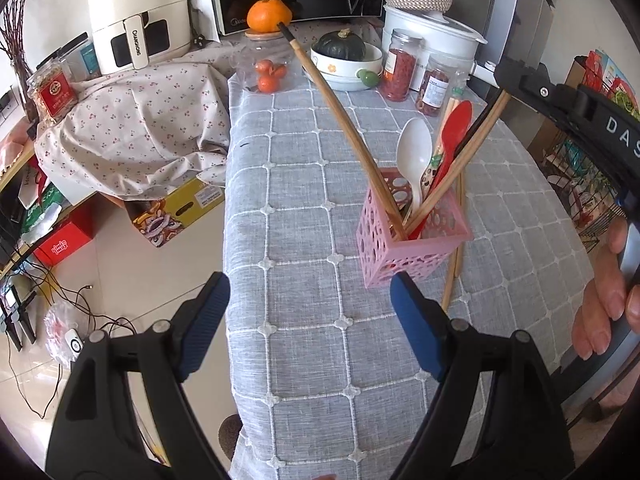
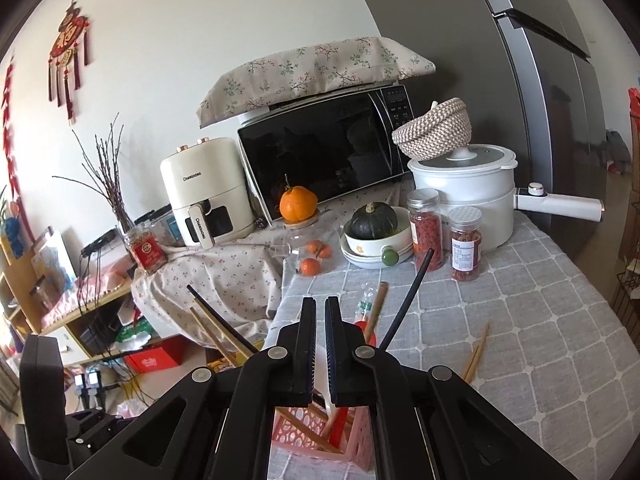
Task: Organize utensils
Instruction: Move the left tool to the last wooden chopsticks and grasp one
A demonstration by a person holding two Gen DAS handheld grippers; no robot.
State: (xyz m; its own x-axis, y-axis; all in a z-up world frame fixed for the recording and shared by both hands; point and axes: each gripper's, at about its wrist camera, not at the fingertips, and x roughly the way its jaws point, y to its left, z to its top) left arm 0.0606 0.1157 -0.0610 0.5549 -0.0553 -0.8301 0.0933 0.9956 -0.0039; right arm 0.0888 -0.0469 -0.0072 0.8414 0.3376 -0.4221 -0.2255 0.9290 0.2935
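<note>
Left claw [image 1: 308, 300] wide, holding nothing, just short of pink holder [image 1: 404, 236] on desk [image 1: 304, 184] — spoons, chopsticks inside. Right claw [image 2: 319, 312] nearly closed above holder; grip on anything unclear.

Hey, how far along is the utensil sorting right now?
Mostly done: the pink holder already stands a white spoon, a red spoon and several chopsticks. In hand: nothing clearly; the left gripper is open short of the holder, and the right gripper, nearly shut, is above it with nothing visibly held. Left: a loose chopstick pair lying on the tablecloth beside the holder.
</note>
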